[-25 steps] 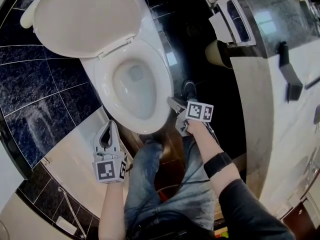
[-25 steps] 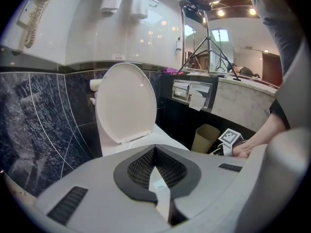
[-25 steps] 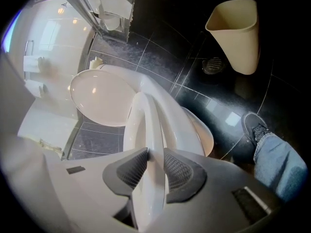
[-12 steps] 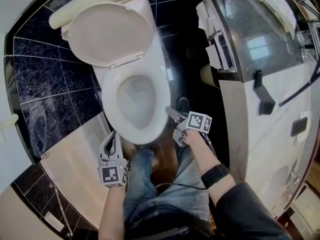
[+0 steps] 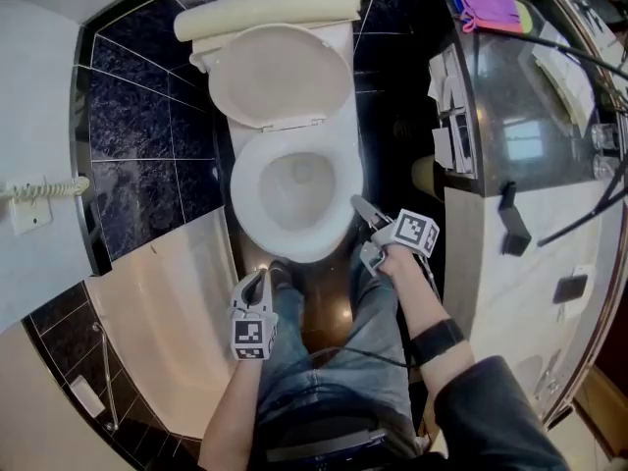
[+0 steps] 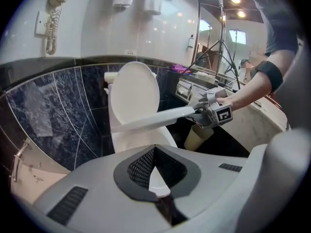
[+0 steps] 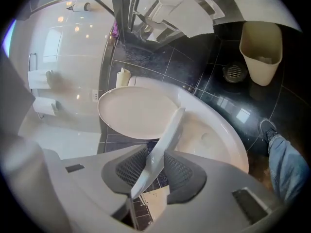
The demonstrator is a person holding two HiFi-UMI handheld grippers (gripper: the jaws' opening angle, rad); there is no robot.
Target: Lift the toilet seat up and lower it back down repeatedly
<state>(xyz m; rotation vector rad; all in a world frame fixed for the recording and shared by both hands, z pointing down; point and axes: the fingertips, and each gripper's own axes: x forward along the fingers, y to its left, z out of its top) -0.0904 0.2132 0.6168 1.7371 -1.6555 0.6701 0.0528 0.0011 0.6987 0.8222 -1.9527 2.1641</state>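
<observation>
A white toilet stands against the dark tiled wall with its lid [image 5: 280, 72] upright. My right gripper [image 5: 360, 207] is at the bowl's front right, and the toilet seat [image 7: 167, 135] runs edge-on between its pads [image 7: 131, 171]. Its jaws have just been opening, with the seat rim still touching both pads. In the left gripper view the toilet seat [image 6: 146, 121] slants above the bowl [image 6: 141, 142], carried by the right gripper [image 6: 193, 113]. My left gripper [image 5: 260, 275] hangs in front of the bowl [image 5: 294, 180], shut on nothing.
A beige waste bin [image 7: 261, 50] stands on the dark floor right of the toilet, near a floor drain [image 7: 234, 73]. A marble counter [image 5: 520, 96] runs along the right. A pale bathtub [image 5: 167, 312] is on the left. The person's jeans and shoe [image 5: 280, 273] are before the bowl.
The right gripper has risen with the seat's rim in it, so the seat now tilts above the bowl. The left gripper rose a little. The head view has pulled back and shows more of the room.
</observation>
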